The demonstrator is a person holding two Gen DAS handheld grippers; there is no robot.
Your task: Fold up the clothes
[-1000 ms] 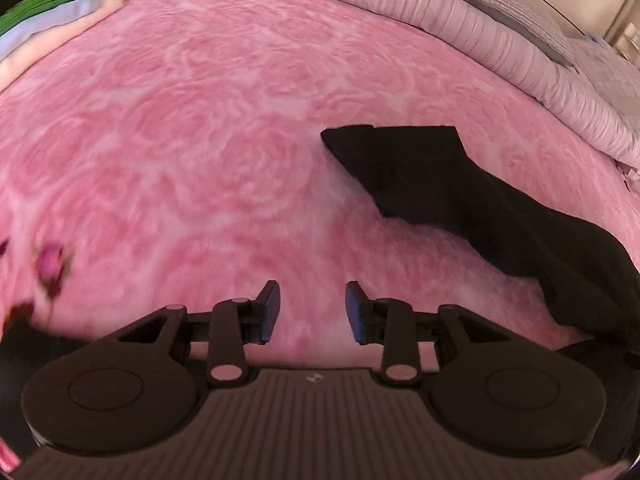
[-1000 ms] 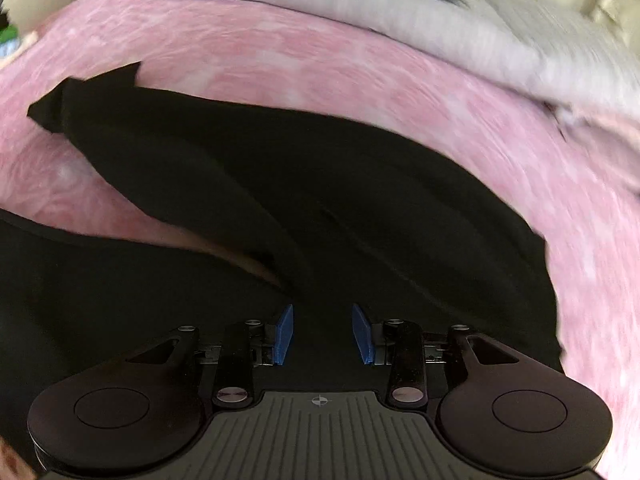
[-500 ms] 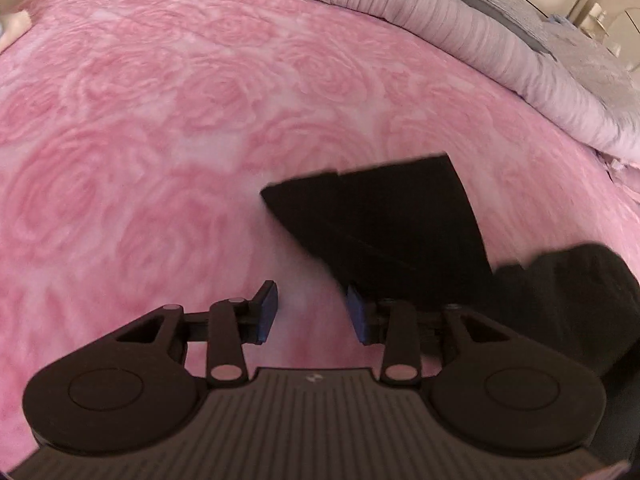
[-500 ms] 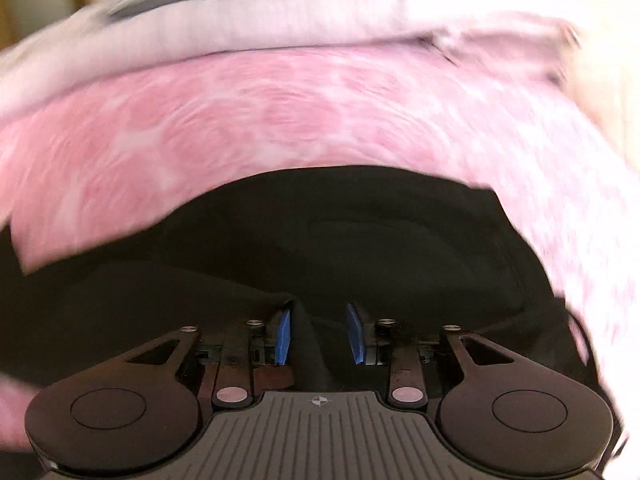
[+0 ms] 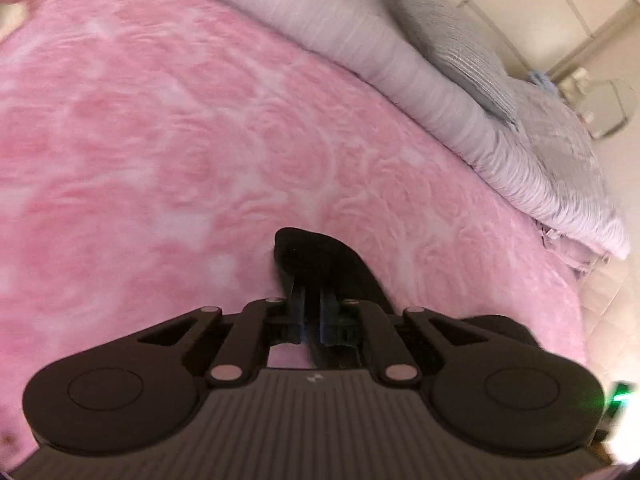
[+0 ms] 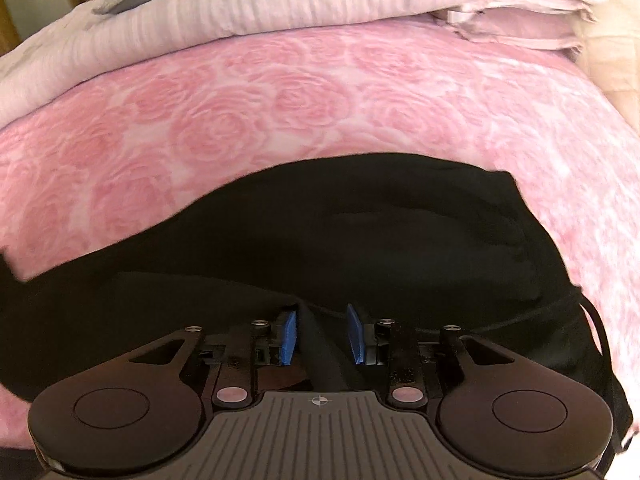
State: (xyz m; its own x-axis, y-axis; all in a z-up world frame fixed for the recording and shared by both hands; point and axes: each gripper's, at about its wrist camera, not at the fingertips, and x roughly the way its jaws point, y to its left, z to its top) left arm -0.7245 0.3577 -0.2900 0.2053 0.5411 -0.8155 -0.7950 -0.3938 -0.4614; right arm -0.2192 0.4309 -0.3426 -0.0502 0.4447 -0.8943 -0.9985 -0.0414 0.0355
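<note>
Black soft garment (image 6: pixel 360 240) stretches left-right on the rose bed (image 6: pixel 280 100); left gripper (image 5: pixel 311 300) closing, pinching its end; right gripper (image 6: pixel 322 334) half-open astride a fold.

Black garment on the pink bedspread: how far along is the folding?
Done: nothing clearly folded; the black garment lies rumpled on the rose-patterned bedspread. In hand: the left gripper is closing on one end of it; fabric sits between the right gripper's parted jaws. Left: all the folds.
</note>
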